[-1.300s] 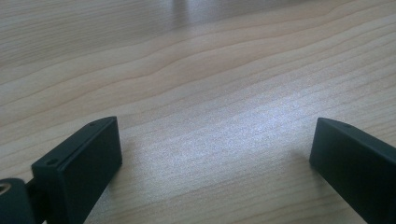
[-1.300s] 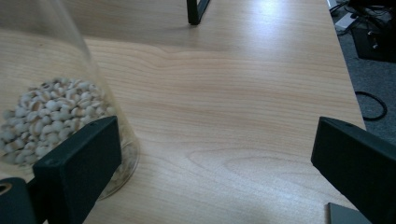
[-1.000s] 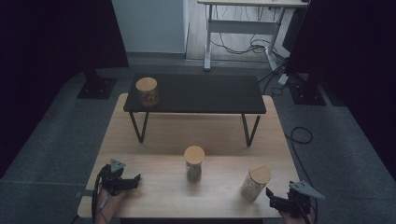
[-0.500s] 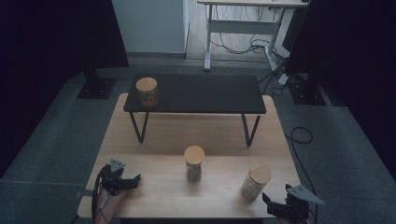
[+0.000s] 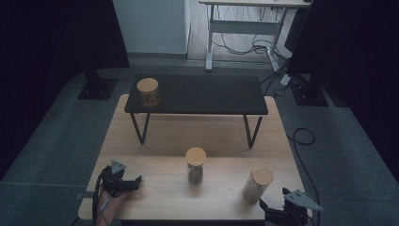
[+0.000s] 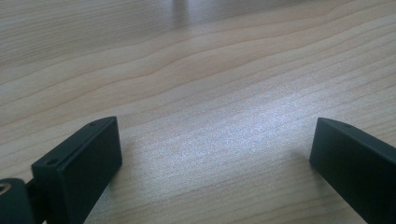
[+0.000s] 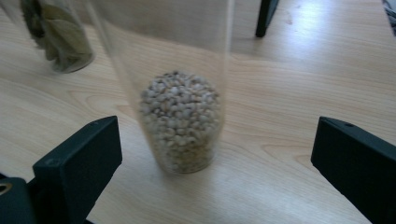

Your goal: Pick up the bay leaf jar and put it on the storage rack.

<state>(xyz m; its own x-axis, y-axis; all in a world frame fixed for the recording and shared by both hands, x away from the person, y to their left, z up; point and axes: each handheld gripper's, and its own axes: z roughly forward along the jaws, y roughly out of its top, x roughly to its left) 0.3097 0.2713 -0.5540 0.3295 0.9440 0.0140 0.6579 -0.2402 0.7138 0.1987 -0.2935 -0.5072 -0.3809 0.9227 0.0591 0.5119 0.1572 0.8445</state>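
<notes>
Right gripper (image 7: 217, 175) has its jaws wide apart, just in front of the bean jar (image 7: 180, 121) (left gripper (image 6: 212, 154) gapes too).

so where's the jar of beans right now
In the high view the jar of beans stands near the wooden table's front right corner, just ahead of the open right tool, right of the leaf jar.

Dim high view with dark edges, brighter gripper views, soft glare on wood, slight blur

Wooden table (image 5: 160, 136) with three jars
</notes>
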